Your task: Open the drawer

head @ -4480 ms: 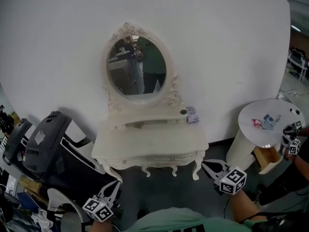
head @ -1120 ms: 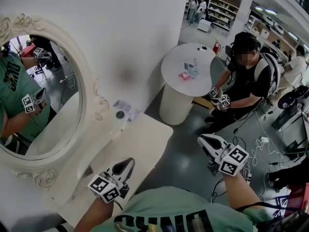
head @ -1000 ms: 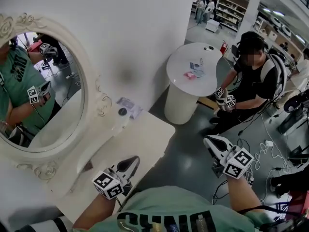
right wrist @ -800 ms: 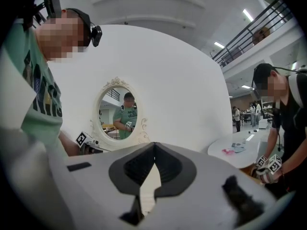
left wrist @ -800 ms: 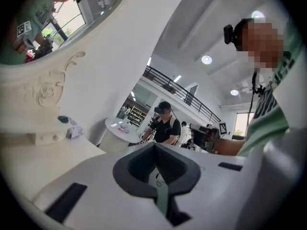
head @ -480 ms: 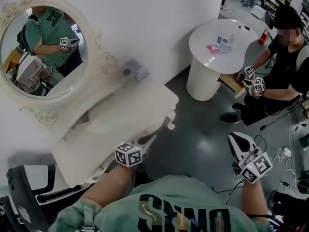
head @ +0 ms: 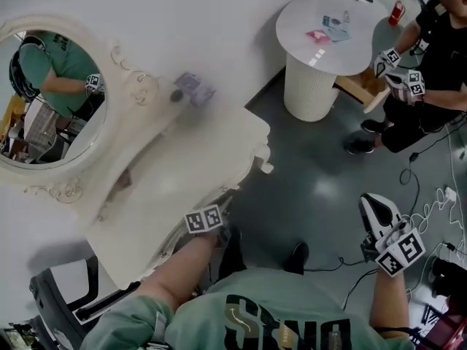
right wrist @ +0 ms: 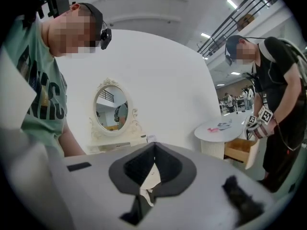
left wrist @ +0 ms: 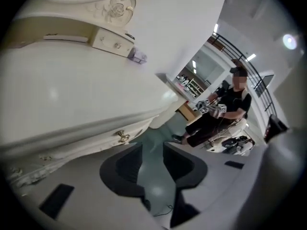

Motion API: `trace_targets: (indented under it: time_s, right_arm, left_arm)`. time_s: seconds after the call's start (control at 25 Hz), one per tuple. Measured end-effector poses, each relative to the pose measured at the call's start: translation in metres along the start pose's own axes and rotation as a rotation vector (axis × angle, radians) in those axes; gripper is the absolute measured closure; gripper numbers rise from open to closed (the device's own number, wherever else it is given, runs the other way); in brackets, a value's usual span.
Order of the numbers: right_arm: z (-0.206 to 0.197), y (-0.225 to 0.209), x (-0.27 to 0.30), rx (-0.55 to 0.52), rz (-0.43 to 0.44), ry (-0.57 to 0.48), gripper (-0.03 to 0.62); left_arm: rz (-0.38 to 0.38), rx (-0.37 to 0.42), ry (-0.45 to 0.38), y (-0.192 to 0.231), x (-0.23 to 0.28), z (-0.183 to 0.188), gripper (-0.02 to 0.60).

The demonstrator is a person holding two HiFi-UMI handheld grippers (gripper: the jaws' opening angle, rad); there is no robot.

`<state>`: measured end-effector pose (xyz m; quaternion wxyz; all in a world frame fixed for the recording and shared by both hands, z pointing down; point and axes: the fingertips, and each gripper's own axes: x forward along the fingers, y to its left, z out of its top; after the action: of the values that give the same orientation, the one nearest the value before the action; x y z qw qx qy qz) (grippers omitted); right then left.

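Drawer point(left wrist: 91, 145) not yet opened: left claw point(left wrist: 152, 147), just opened and empty, is held near the knob point(left wrist: 123, 137), which must next be clamped and pulled; right claw point(right wrist: 154, 146) is closed.

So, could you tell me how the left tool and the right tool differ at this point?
The left tool has its jaws apart, having just been opening, with nothing between them; the right tool has its jaws together. The left tool sits close to the drawer knob; the right tool is held well away from the dressing table. Both hold nothing.
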<state>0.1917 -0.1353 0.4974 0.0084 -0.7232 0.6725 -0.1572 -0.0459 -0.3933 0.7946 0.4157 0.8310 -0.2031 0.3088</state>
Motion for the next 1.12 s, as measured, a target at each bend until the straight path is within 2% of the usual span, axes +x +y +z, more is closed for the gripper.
trace_targets:
  time_s: [0.2, 0.32, 0.88, 1.04, 1.08, 1.12]
  right_arm:
    - [-0.030, -0.002, 0.008, 0.046, -0.013, 0.061, 0.583]
    - [-0.040, 0.000, 0.016, 0.056, -0.005, 0.087, 0.583]
    - [-0.056, 0.006, 0.019, 0.062, 0.007, 0.124, 0.583]
    - [-0.058, 0.005, 0.015, 0.064, 0.005, 0.120, 0.583]
    - [-0.059, 0.006, 0.014, 0.065, 0.004, 0.120, 0.583]
    - [-0.059, 0.006, 0.012, 0.066, 0.003, 0.120, 0.583]
  left_arm:
    - [0.191, -0.081, -0.046, 0.051, 0.034, 0.003, 0.379]
    - [0.265, -0.120, -0.063, 0.066, 0.050, 0.001, 0.345]
    - [0.356, -0.188, -0.125, 0.083, 0.067, 0.002, 0.347]
    - [0.381, -0.180, -0.109, 0.082, 0.068, 0.004, 0.378]
    - [0.385, -0.169, -0.100, 0.080, 0.069, 0.004, 0.434]
    - [0.389, -0.162, -0.091, 0.079, 0.070, 0.004, 0.434]
